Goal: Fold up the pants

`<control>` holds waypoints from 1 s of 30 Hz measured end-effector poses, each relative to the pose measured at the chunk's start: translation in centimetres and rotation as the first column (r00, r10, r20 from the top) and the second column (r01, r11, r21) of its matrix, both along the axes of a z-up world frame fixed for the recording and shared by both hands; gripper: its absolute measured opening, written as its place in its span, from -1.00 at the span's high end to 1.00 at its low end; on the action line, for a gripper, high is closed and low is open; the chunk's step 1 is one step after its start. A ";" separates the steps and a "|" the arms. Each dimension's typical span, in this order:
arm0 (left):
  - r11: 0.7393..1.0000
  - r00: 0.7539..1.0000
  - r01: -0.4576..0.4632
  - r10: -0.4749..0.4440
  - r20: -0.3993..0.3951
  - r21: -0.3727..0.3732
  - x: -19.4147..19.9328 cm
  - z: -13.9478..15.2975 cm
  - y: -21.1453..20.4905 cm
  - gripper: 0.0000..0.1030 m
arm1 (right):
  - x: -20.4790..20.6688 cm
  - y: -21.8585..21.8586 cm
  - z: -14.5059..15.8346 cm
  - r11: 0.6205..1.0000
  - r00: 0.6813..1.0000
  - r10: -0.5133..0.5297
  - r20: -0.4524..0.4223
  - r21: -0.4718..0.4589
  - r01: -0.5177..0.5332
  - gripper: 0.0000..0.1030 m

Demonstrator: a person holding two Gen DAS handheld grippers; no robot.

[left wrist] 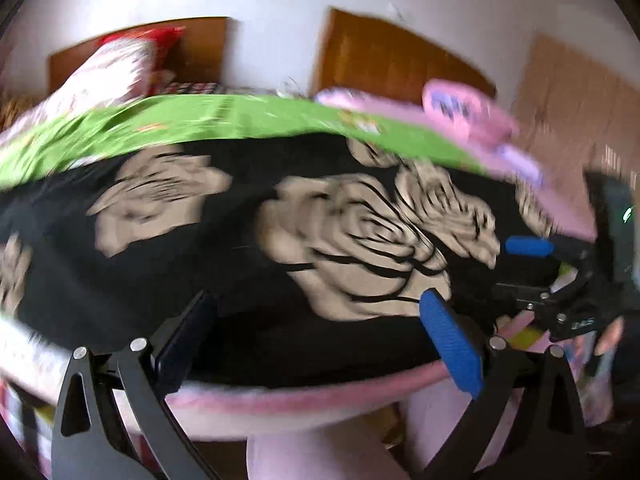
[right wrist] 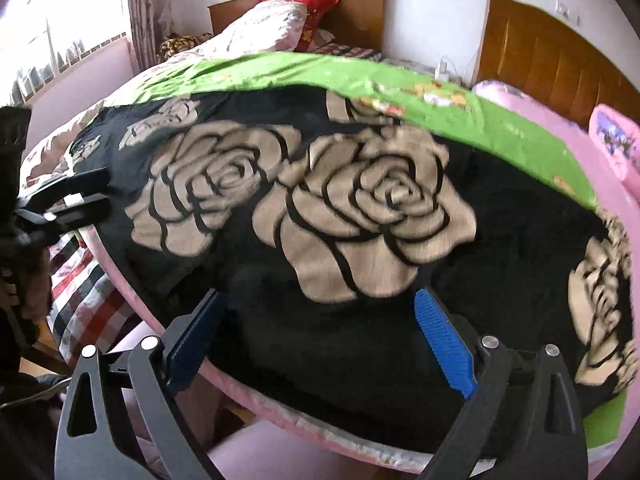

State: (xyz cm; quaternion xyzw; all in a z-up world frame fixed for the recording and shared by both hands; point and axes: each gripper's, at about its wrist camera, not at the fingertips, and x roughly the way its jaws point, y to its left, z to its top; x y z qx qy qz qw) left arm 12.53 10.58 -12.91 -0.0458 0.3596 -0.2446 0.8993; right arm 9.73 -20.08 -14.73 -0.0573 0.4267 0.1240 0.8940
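Black pants printed with large beige roses lie spread flat across the bed, and they also fill the blurred left wrist view. My left gripper is open, its blue-padded fingers hovering over the pants' near edge. It also shows at the pants' left end as the left gripper. My right gripper is open as well, above the near edge further right. In the left wrist view the right gripper appears at the pants' right end. Neither holds any cloth.
The pants rest on a green sheet over a pink mattress edge. A crumpled quilt, a red pillow and wooden headboards stand behind. A pink pillow is at the right, a plaid blanket and a window at the left.
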 end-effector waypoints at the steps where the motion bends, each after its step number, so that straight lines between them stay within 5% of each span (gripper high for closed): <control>1: 0.995 0.998 -0.067 0.067 -0.009 -0.074 -0.1 -0.1 3.3 -0.97 | 0.2 0.6 0.6 1.000 1.000 0.018 0.015 0.007 -0.018 -0.78; 3: 0.970 0.986 -0.163 0.156 -0.055 -0.183 -0.3 -0.4 8.5 -0.96 | 0.7 2.4 1.8 0.997 0.996 0.071 0.049 0.026 -0.072 -0.78; 5: 0.913 0.962 -0.272 0.247 -0.119 -0.303 -0.2 -0.7 14.4 -0.96 | 1.6 4.7 2.7 0.990 0.989 0.131 0.074 0.044 -0.134 -0.78; 8: 0.770 0.887 -0.462 0.403 -0.225 -0.440 -0.3 -1.4 24.3 -0.95 | 3.8 9.2 3.8 0.959 0.967 0.237 0.093 0.139 -0.249 -0.78; 12: 0.644 0.748 -0.664 0.580 -0.323 -0.381 -1.0 -2.2 32.0 -0.95 | 6.7 18.5 4.8 0.889 0.898 0.423 0.124 0.133 -0.437 -0.78; 15: 0.590 0.668 -0.744 0.660 -0.344 -0.314 -2.4 -2.5 33.6 -0.96 | 8.1 26.7 4.7 0.824 0.824 0.558 0.098 0.057 -0.564 -0.78; 19: 0.589 0.639 -0.768 0.678 -0.363 -0.253 -3.4 -3.3 32.9 -0.96 | 9.6 36.8 3.9 0.712 0.709 0.702 0.059 -0.064 -0.699 -0.56; 22: 0.585 0.645 -0.763 0.659 -0.386 -0.277 -3.3 -3.6 33.0 -0.96 | 10.4 42.8 2.0 0.638 0.647 0.763 -0.009 -0.152 -0.755 -0.51; 26: 0.581 0.664 -0.747 0.633 -0.398 -0.324 -2.6 -3.1 34.3 -0.96 | 11.5 47.3 -1.1 0.591 0.633 0.769 -0.091 -0.278 -0.757 -0.13; 30: 0.571 0.694 -0.720 0.587 -0.416 -0.394 -0.6 -2.5 35.4 -0.96 | 12.3 46.4 -1.3 0.618 0.646 0.758 -0.094 -0.213 -0.757 -0.03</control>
